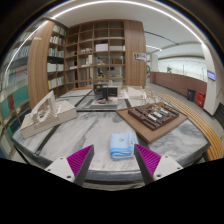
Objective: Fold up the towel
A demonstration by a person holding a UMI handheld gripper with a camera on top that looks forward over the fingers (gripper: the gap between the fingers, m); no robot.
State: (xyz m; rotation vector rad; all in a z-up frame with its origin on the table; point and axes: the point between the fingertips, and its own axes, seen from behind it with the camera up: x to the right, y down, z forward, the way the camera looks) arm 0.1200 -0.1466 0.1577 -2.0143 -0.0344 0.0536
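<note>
A light blue towel (122,145) lies folded into a small rectangle on the marble table (90,130), near its front edge. My gripper (113,162) is raised above the table's front edge, just short of the towel. The fingers (76,161) with their magenta pads are spread wide apart and hold nothing. The towel lies just ahead of them, closer to the right finger.
A wooden tray (152,117) with small objects sits to the right beyond the towel. A white model-like object (45,112) stands at the left. A dark chair (105,93) is at the table's far side. Bookshelves (95,55) line the back wall.
</note>
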